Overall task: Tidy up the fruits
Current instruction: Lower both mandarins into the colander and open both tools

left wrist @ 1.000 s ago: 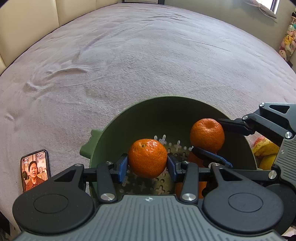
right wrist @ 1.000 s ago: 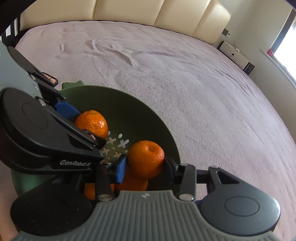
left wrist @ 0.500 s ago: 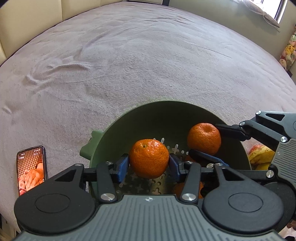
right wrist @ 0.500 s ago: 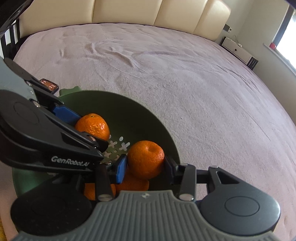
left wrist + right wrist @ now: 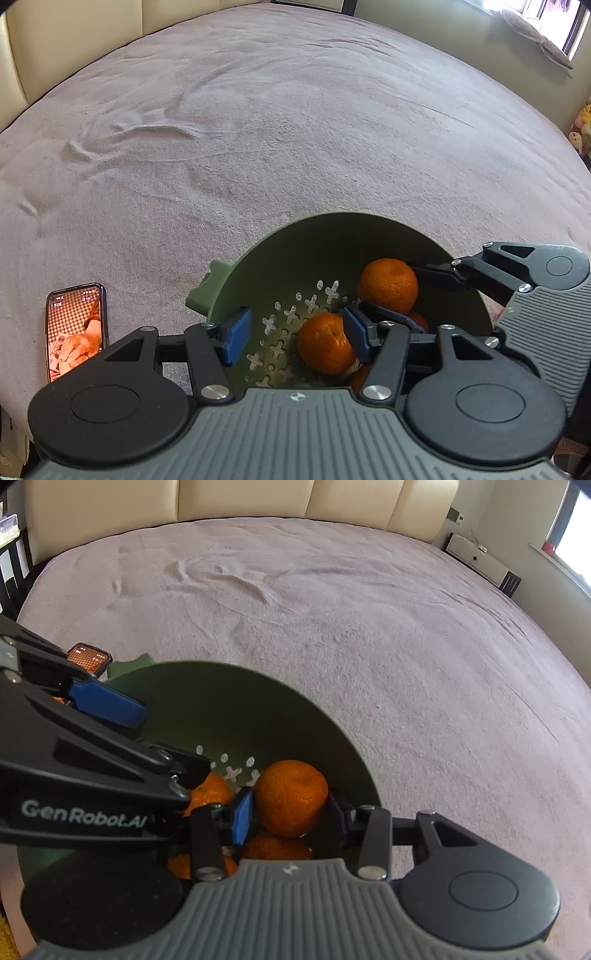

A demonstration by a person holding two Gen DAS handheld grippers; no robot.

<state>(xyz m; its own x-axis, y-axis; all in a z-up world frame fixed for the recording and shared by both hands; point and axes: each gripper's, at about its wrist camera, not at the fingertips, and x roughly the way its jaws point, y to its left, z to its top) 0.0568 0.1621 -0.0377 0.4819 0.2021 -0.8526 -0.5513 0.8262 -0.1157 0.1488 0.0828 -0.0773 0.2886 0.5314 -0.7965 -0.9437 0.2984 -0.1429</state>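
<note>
A green colander bowl (image 5: 295,258) sits on the mauve bed cover and also shows in the right wrist view (image 5: 229,701). My left gripper (image 5: 295,334) is open over the bowl; an orange (image 5: 325,347) lies loose in the bowl against its right pad. My right gripper (image 5: 290,814) is shut on another orange (image 5: 291,797), held just above the bowl's floor; this orange shows in the left wrist view (image 5: 388,284) too. More oranges (image 5: 277,849) lie under it in the bowl.
A phone (image 5: 75,328) with a lit screen lies on the cover left of the bowl. The bowl's handle tab (image 5: 207,291) sticks out toward it. A cream headboard (image 5: 295,498) stands at the far edge of the bed.
My left gripper has opened and let its orange drop into the bowl. Both grippers have moved lower into the bowl. The right gripper still holds its orange.
</note>
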